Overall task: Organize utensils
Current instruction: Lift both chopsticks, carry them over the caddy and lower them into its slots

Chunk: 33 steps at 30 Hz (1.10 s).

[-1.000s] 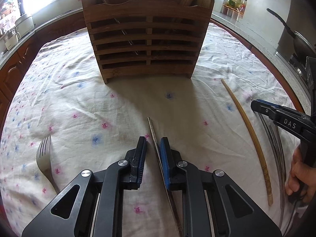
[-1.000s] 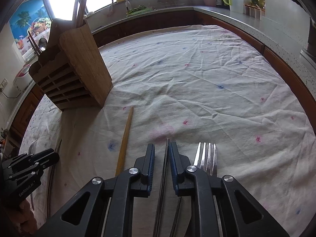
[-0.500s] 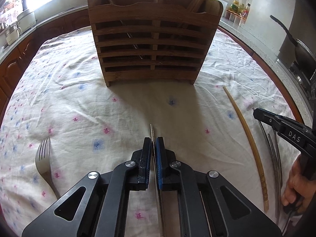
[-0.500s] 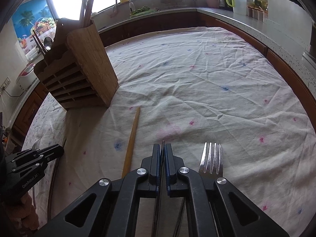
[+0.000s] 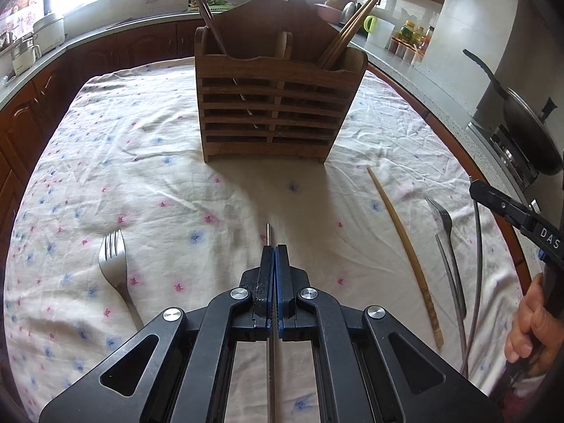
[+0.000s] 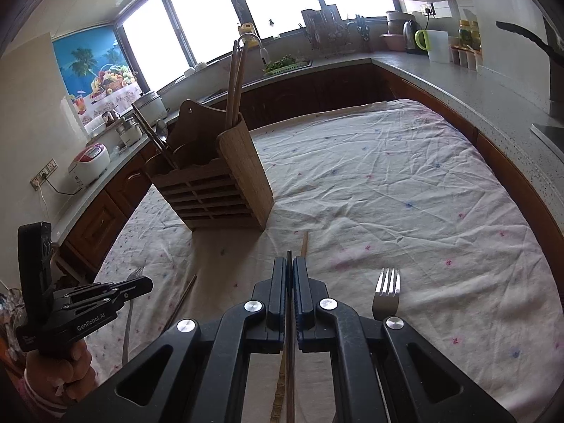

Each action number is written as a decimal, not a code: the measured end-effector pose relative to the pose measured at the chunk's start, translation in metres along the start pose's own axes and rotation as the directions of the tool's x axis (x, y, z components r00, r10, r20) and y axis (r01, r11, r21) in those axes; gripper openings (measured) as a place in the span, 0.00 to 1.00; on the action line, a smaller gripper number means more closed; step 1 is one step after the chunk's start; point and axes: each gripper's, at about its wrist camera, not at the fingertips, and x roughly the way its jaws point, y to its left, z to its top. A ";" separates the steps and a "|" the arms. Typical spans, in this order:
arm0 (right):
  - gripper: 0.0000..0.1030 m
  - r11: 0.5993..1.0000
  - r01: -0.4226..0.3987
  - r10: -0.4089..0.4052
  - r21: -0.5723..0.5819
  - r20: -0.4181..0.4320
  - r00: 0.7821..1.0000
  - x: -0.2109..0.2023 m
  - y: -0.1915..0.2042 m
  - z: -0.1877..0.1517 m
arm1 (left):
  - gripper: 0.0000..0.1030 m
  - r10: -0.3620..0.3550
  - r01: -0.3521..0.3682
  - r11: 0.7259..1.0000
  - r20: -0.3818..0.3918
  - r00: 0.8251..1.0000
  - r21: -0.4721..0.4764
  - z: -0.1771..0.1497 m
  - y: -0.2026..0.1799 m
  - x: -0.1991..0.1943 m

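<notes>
Since a second ago both sets of jaws have closed and lifted. Left hand-held gripper (image 5: 274,246), jaws together, now clamps a thin metal chopstick (image 5: 268,234) clear of the flowered white cloth on the desk (image 5: 148,162); a steel fork (image 5: 114,264) lies on the cloth to its left. Right hand-held gripper (image 6: 289,259) likewise pinches a thin dark metal chopstick (image 6: 289,254), raised; a bamboo chopstick (image 5: 402,239) and a second steel fork (image 6: 387,290) lie on the cloth beside it.

Slatted brown wooden utensil holder (image 5: 275,105) stands upright mid-desk. Left compartment: dark chopsticks (image 5: 202,7), leaning. Right compartment: light wooden chopsticks (image 5: 352,24).
</notes>
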 end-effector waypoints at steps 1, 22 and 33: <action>0.04 1.000 -0.003 0.003 0.001 0.001 1.000 -0.001 0.001 -0.001 | 0.04 0.016 -0.016 1.000 -0.007 1.000 0.008 0.000 0.000 0.005; 0.04 0.998 -0.040 0.039 0.041 0.014 0.999 -0.013 -0.004 -0.011 | 0.05 0.067 -0.053 0.985 -0.079 0.995 0.164 -0.013 -0.014 0.040; 0.04 0.998 -0.062 0.061 0.025 0.040 0.997 -0.024 0.011 -0.012 | 0.05 0.081 -0.058 0.975 -0.097 0.992 0.213 -0.011 -0.022 0.042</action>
